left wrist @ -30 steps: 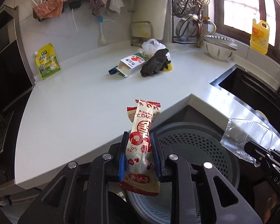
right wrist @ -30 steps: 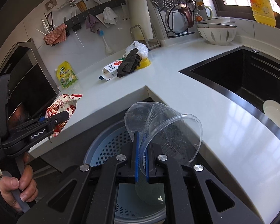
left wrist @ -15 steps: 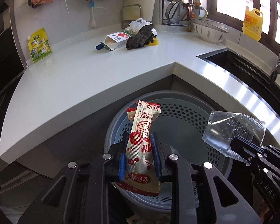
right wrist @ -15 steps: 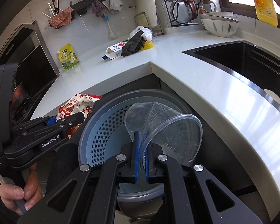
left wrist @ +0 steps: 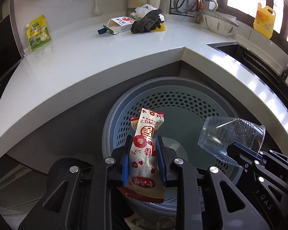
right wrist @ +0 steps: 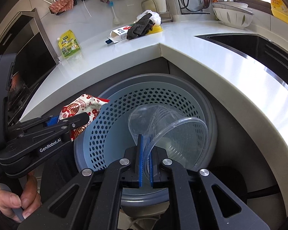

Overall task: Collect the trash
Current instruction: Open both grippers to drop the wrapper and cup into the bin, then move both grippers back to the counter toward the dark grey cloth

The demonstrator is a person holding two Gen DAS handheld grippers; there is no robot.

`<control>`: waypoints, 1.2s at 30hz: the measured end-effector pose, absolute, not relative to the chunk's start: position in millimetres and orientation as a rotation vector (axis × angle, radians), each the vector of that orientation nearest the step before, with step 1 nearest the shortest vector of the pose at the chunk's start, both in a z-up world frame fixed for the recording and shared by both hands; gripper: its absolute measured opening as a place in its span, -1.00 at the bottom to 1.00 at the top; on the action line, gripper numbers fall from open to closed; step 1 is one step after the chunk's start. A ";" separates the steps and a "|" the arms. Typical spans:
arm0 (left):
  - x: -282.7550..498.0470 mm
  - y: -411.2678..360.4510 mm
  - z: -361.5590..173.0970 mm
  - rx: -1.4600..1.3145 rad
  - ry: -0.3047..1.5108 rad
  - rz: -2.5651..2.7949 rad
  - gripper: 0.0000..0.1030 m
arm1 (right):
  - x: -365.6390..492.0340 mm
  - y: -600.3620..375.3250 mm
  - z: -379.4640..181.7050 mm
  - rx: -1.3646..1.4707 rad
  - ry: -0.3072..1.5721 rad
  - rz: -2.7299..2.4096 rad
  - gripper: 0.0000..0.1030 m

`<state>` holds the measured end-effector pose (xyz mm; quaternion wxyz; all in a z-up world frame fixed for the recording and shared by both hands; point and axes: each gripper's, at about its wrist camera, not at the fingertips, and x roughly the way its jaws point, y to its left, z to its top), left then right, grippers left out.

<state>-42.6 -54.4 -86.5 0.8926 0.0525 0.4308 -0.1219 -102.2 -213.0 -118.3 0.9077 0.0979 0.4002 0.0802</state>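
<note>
My left gripper (left wrist: 144, 143) is shut on a red-and-white snack wrapper (left wrist: 146, 143) and holds it over the near left rim of a grey perforated bin (left wrist: 174, 103) below the counter. The wrapper also shows in the right wrist view (right wrist: 82, 111). My right gripper (right wrist: 146, 141) is shut on the rim of a clear plastic cup (right wrist: 172, 130), held over the bin (right wrist: 153, 99). The cup also shows in the left wrist view (left wrist: 230, 136), at the bin's right side.
On the white counter (left wrist: 86, 57) lie a milk carton (left wrist: 121, 24), a dark cloth (left wrist: 147, 21) on a white bag, and a yellow-green pouch (left wrist: 37, 32) against the wall. A black sink (right wrist: 259, 44) lies right. A white colander (left wrist: 218, 22) and yellow bottle (left wrist: 264, 22) stand behind.
Both grippers have moved down and back from the counter, and now hold the wrapper and the cup over the bin. Both stay shut on their items.
</note>
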 end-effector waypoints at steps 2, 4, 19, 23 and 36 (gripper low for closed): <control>-41.7 -54.3 -90.2 0.106 0.904 -0.256 -0.52 | -101.4 -212.8 -120.8 0.205 0.830 0.168 -0.90; -41.0 -53.6 -92.9 0.099 0.914 -0.260 -0.52 | -99.6 -212.3 -122.7 0.203 0.837 0.168 -0.90; -39.0 -53.2 -96.0 0.086 0.919 -0.259 -0.03 | -102.7 -219.7 -118.4 0.225 0.808 0.147 -0.23; -39.8 -52.0 -95.9 0.084 0.922 -0.257 0.04 | -102.5 -222.1 -119.2 0.240 0.811 0.143 -0.19; -36.6 -46.5 -99.2 0.073 0.924 -0.249 0.29 | -102.2 -224.2 -121.6 0.258 0.796 0.130 -0.03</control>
